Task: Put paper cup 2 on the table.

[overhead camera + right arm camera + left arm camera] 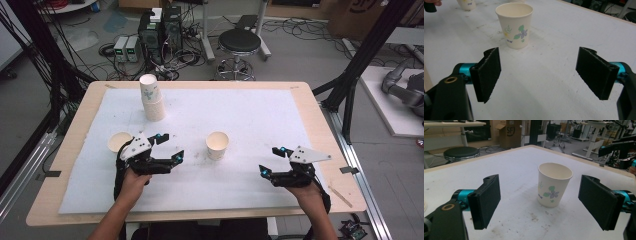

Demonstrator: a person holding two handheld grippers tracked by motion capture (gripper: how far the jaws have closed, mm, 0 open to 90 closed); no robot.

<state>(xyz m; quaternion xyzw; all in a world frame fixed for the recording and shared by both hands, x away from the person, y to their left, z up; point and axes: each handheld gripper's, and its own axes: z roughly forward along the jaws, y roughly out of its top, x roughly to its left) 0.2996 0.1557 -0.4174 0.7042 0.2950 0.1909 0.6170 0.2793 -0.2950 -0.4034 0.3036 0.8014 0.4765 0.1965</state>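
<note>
Reading labels first: cardboard box (509, 132) far behind the table in left gripper view, black mark on its side, looks like "SF", rest unreadable. Paper cup (217, 145) near table centre, upright, empty, cream w/ printed flower motif, green leaves + purple bloom (550, 193); small blue lettering low on the wall, too small to read. Same cup in right gripper view (515, 25), flower print facing the camera, blue text again illegible.

Left gripper (167, 148): jaws spread wide, nothing between the pads, nothing touched; pointing right toward the centre cup, which stands beyond the tips, framed between the two black jaws but apart from both. Held in left hand (132, 182), near-left part of the table.

Right gripper (273, 161): jaws spread wide, pads bare, touching nothing; pointing left toward the same cup, well short of it. Held in right hand (309, 192), near-right.

Also on white mat (260, 115): second cup (119, 141) just left of the left gripper, open mouth up; stack of cups (152, 97) far-left, faint print, unreadable. Mat w/ brown specks near the centre cup.
</note>
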